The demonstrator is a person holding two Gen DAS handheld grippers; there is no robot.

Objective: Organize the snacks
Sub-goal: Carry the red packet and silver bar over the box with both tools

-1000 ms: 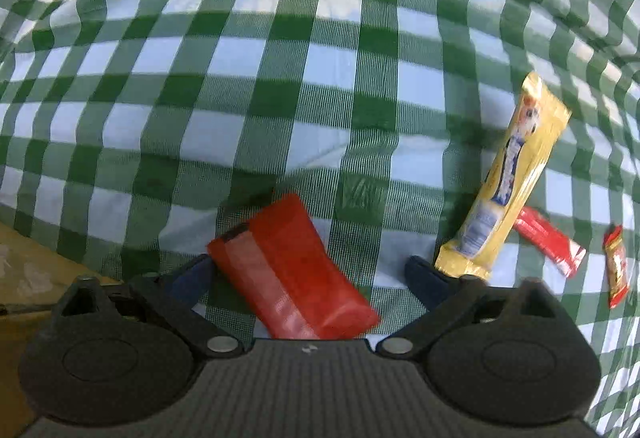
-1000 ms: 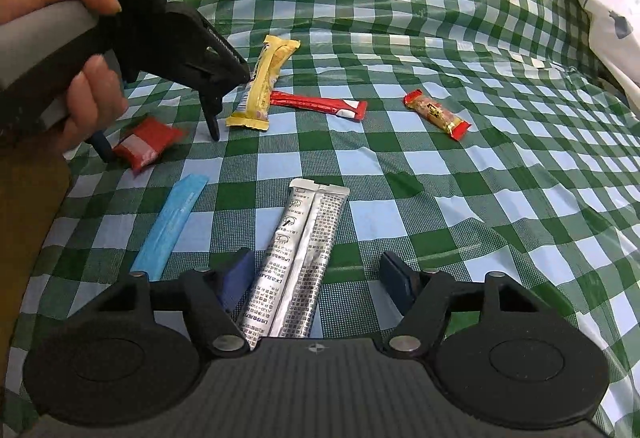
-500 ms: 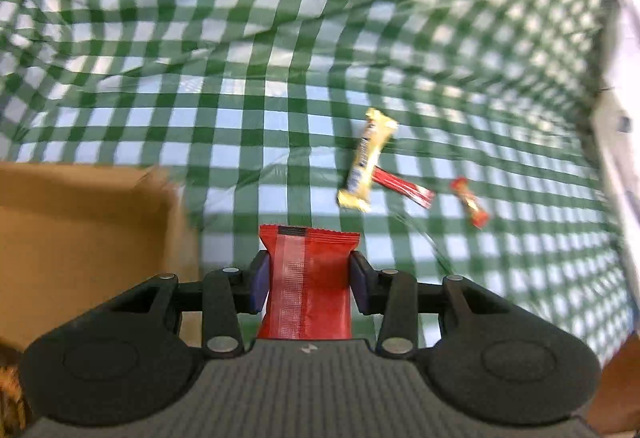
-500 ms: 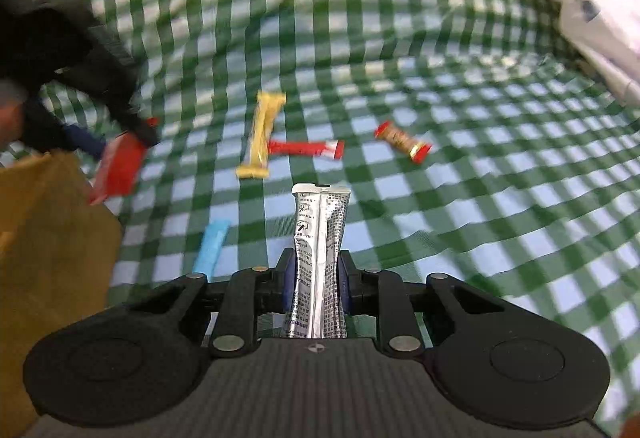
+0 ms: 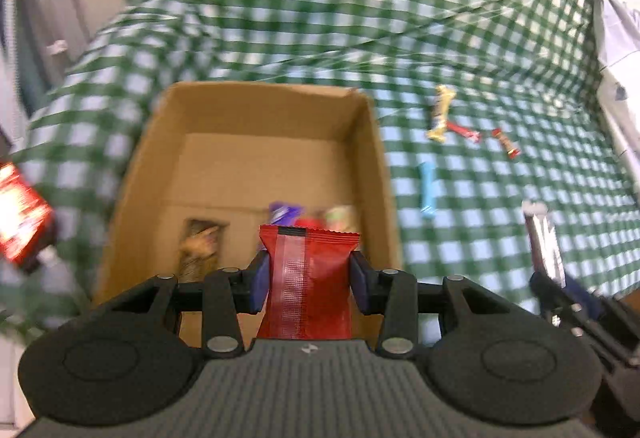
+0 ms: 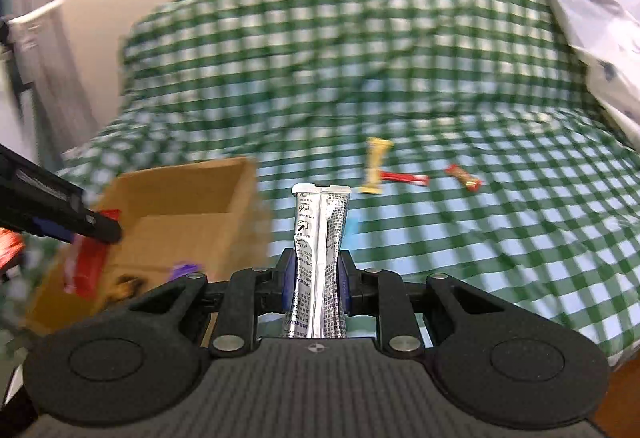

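- The left tool (image 5: 307, 280) is clamped on a red snack packet (image 5: 308, 278), held over the near end of the open cardboard box (image 5: 372, 142).
- The right tool (image 6: 317, 280) is clamped on a silver sachet pair (image 6: 320, 258), held upright above the green checked cloth (image 6: 500, 238), just right of the box and not yet over it.
- Done so far, by my reading: a few snacks already lie at the box's near end, among them a purple wrapper (image 5: 285, 211), a brownish packet (image 5: 200, 246) and a pale one, all too blurred to name.
- Left on the cloth are 4 pieces: a yellow bar (image 5: 440, 114), a thin red stick (image 5: 464, 130) touching its lower end, a small red-and-gold candy (image 5: 507, 144) nearby, and a blue stick (image 5: 427, 190) closer to the box.
- So the task looks about half done: 2 in the tools, 4 waiting.
- The silver sachets carry dense black print and small pictogram panels; none of it can be read.
- The red packet shows only a paler seam strip, no brand.
- A red labelled object (image 5: 20, 214) sits at the left edge, its writing smeared.
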